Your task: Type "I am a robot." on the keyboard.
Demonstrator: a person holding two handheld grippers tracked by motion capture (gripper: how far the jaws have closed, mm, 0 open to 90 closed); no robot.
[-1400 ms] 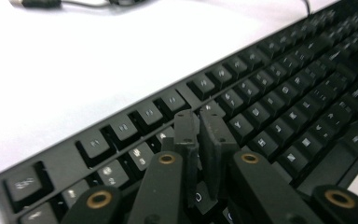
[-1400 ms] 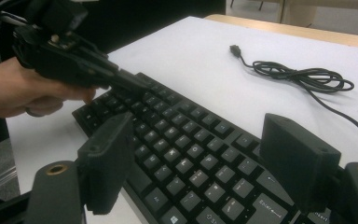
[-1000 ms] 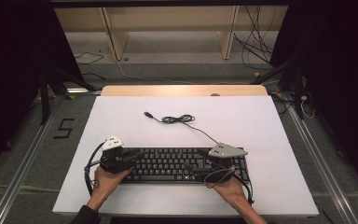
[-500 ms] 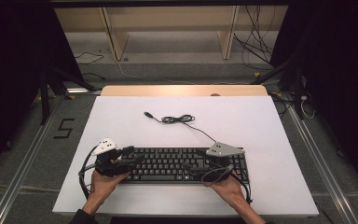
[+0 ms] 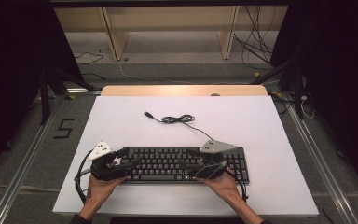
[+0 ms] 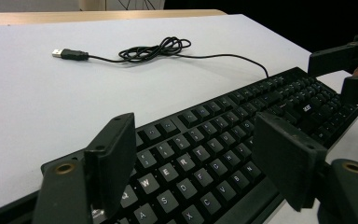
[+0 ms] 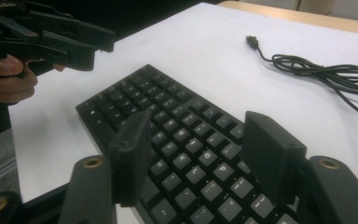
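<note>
- Nearest the person, two hands come in over the front edge of the white tabletop (image 5: 270, 135), each holding a hand-held gripper.
- The left hand-held gripper (image 5: 121, 164) sits at the left end of the black keyboard (image 5: 177, 163). Its jaws have just been opening and now stand apart, with the keys below the gap and nothing pressed between the pads.
- The right hand-held gripper (image 5: 209, 167) hovers over the keyboard's right part. Its jaws have just been closing, yet they remain apart and grip nothing; keys show through the gap.
- The keyboard lies flat near the tabletop's front edge, its long side running along that edge.
- Beyond it, the keyboard's black cable (image 5: 179, 120) leaves the back edge, bunches into a loose coil near the middle of the tabletop and ends in a USB plug (image 5: 147, 114) lying to the left.
- Farthest off, a wooden strip (image 5: 182, 90) borders the tabletop's back edge.
</note>
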